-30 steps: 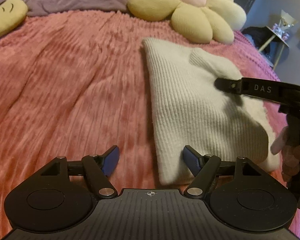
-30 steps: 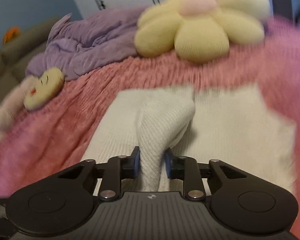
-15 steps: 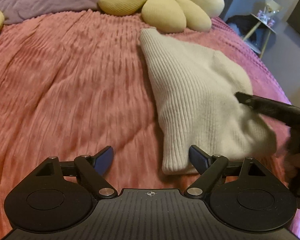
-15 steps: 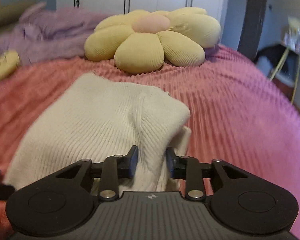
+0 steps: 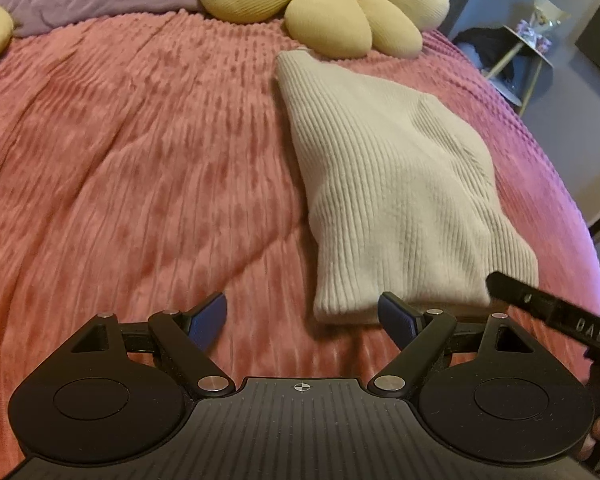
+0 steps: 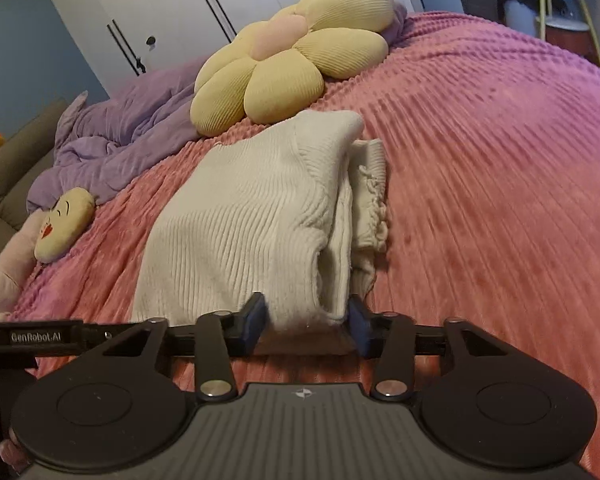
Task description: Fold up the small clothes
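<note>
Right gripper point(image 6: 307, 322) jaws just been opening, releasing folded cream sweater point(image 6: 256, 216) mid-bed; left gripper point(image 5: 302, 316) idling wide open. Next: flatten fold.

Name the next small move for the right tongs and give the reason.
Probably back the right tongs off the cream knit top. Their jaws have just been opening, the folded edge still sits between the pads, and the top already lies folded on the pink bedspread.

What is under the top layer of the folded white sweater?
In the right wrist view, the sweater shows lower layers at its right edge: a ribbed cuff or hem, bunched, lying on the pink blanket. How the layers lie further inside is covered.
</note>
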Motion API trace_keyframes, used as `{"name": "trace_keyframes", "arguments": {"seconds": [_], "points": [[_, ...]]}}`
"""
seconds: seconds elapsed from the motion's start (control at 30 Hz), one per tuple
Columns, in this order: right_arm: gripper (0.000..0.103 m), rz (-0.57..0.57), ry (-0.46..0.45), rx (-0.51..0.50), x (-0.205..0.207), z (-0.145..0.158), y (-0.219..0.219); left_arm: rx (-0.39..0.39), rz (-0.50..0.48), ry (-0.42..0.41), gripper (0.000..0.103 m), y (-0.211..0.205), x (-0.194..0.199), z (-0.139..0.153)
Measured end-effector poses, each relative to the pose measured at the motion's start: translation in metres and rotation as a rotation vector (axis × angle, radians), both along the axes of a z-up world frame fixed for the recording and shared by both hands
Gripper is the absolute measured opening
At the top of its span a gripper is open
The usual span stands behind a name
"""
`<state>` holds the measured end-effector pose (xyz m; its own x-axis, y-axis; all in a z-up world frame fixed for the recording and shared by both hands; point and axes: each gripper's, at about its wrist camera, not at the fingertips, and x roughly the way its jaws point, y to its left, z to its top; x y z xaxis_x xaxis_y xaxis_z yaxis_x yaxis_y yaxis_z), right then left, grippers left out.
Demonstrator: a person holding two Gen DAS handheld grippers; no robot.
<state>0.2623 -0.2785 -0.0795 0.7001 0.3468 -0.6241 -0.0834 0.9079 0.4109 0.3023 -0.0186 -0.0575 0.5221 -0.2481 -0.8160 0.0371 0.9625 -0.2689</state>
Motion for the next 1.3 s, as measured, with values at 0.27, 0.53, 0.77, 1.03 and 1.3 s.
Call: {"name": "trace_keyframes", "arguments": {"seconds": [0.27, 0.53, 0.77, 1.03, 1.3], "points": [[0.036, -0.067, 0.024, 0.131, 0.001, 0.0, -0.009, -0.009, 0.014, 0.005, 0.088, 0.0, 0.003, 0.003], [0.023, -0.101, 0.023, -0.096, 0.001, 0.0, 0.003, -0.004, 0.046, -0.073, 0.088, 0.01, 0.013, 0.028], [0.027, -0.071, -0.166, -0.215, 0.006, 0.036, 0.03, 0.058, 0.081, -0.104, 0.082, -0.003, 0.063, 0.033], [0.027, 0.085, -0.225, -0.289, 0.042, 0.036, 0.082, 0.184, 0.013, -0.067, 0.078, -0.02, 0.073, 0.004], [0.026, 0.171, -0.132, -0.378, 0.056, 0.002, 0.103, 0.155, 0.038, 0.005, 0.077, -0.012, 0.076, -0.024]]}}
